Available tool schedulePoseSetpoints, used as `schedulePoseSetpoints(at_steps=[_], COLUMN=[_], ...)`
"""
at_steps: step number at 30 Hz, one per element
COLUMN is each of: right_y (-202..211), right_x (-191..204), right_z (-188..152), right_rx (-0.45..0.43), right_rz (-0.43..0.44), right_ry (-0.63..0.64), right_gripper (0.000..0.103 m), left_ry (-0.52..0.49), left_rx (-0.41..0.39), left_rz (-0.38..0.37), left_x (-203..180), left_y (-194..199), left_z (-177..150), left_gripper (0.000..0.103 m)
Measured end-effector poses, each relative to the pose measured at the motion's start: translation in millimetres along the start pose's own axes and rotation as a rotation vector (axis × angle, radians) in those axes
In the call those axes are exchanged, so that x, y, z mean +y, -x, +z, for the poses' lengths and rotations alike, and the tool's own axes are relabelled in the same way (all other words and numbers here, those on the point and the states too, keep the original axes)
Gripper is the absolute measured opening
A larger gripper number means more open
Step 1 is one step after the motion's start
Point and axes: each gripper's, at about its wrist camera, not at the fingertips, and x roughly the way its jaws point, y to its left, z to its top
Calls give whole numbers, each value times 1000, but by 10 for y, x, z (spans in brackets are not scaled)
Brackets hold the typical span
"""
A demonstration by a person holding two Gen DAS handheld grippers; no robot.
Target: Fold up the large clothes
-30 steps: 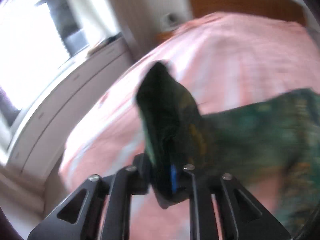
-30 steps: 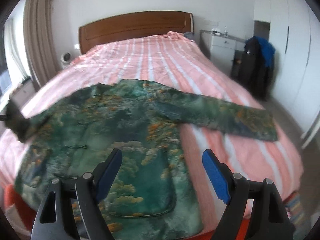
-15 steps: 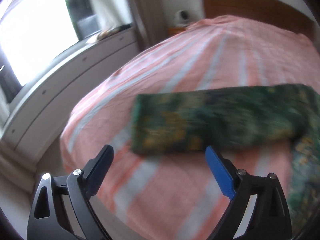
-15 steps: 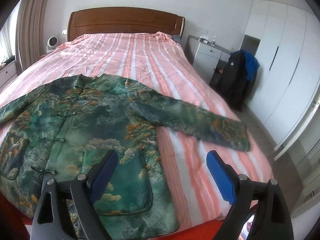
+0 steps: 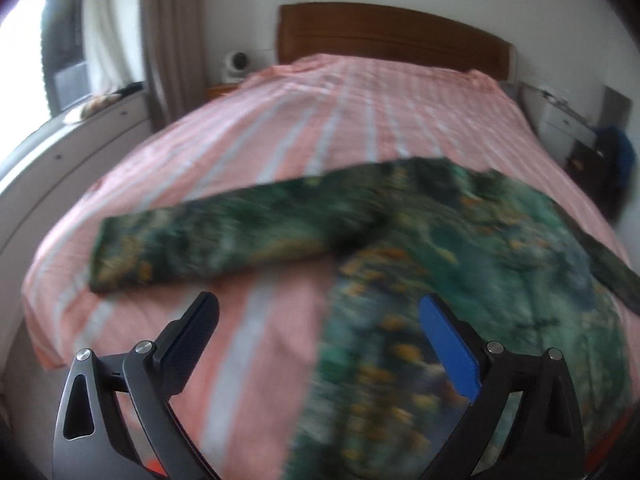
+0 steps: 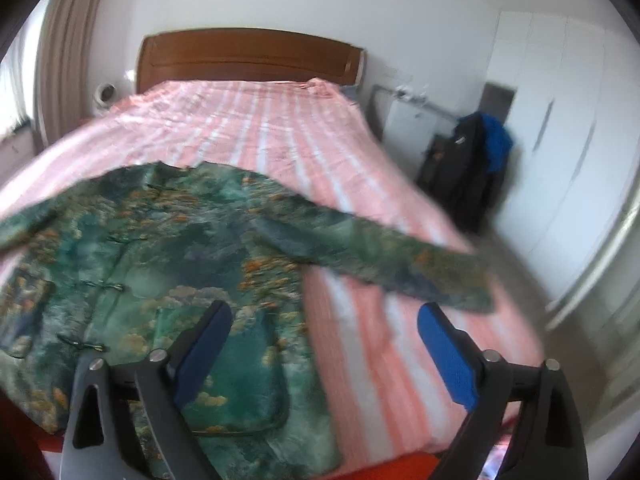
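Left wrist view first: our left gripper (image 5: pixel 320 344) hangs empty, its jaws just spread wide, above the green jacket (image 5: pixel 460 280) lying flat on the striped bed (image 5: pixel 320 120). Our right gripper (image 6: pixel 324 348) has also been opening and holds nothing. To fold well, we should pinch each sleeve (image 6: pixel 380 252) near its cuff and lay it squarely across the chest.

A green jacket (image 6: pixel 168 248) patterned with orange and teal is seen. The bedspread (image 6: pixel 280 136) is striped pink and white; the headboard (image 6: pixel 248 56) is brown.
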Motion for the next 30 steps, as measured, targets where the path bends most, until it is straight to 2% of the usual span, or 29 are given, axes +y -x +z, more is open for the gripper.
schedulePoseSetpoints(at_steps=[2, 5, 7, 9, 12, 13, 15, 16, 19, 22, 24, 25, 26, 28, 30], right_y=[-254, -528, -593, -634, -740, -822, -1123, -1176, -1105, -1043, -1175, -1235, -1394, -1629, -1909], right_x=[-227, -483, -501, -426, -262, -220, -162, -170, -389, -884, -1476, -1666, -2036, -2444, -2826], right_z=[-120, -322, -392, -434, -519, -569, -775, -828, -837, -648, -533, -530, -576, -698, -865], right_rx=[64, 155, 175, 186, 207, 238, 387, 413, 372, 258, 193, 176, 163, 173, 184], right_rz=[76, 148, 177, 190, 254, 269, 258, 255, 331, 356, 321, 308, 269, 220, 190], right_ry=[-98, -222, -224, -174, -91, -74, -46, -53, -152, -301, -497, -567, -713, -888, -1073], right_gripper=[94, 94, 94, 94, 94, 94, 93, 93, 93, 93, 93, 93, 93, 93, 83], left_ry=[-11, -38, -70, -85, -112, -127, -133, -130, -104, -50, -17, -8, -7, -14, -21], left_rx=[13, 25, 51, 67, 62, 52, 43, 35, 5, -2, 5, 8, 8, 10, 20], left_rz=[-29, -33, -39, -40, 3, 20, 29, 29, 61, 77, 77, 83, 92, 121, 150], left_x=[-170, -398, -542, -636, -750, -782, -780, -764, -670, -588, -568, -570, -575, -586, -584], left_y=[32, 41, -6, -43, -67, -53, -31, -2, 52, 24, -14, -36, -48, -74, -119], left_z=[-120, -311, -411, -459, -495, -502, -502, -499, -474, -436, -422, -423, -428, -449, -476], left_gripper=[100, 102, 103, 103, 103, 103, 103, 103, 103, 103, 103, 103, 103, 103, 103])
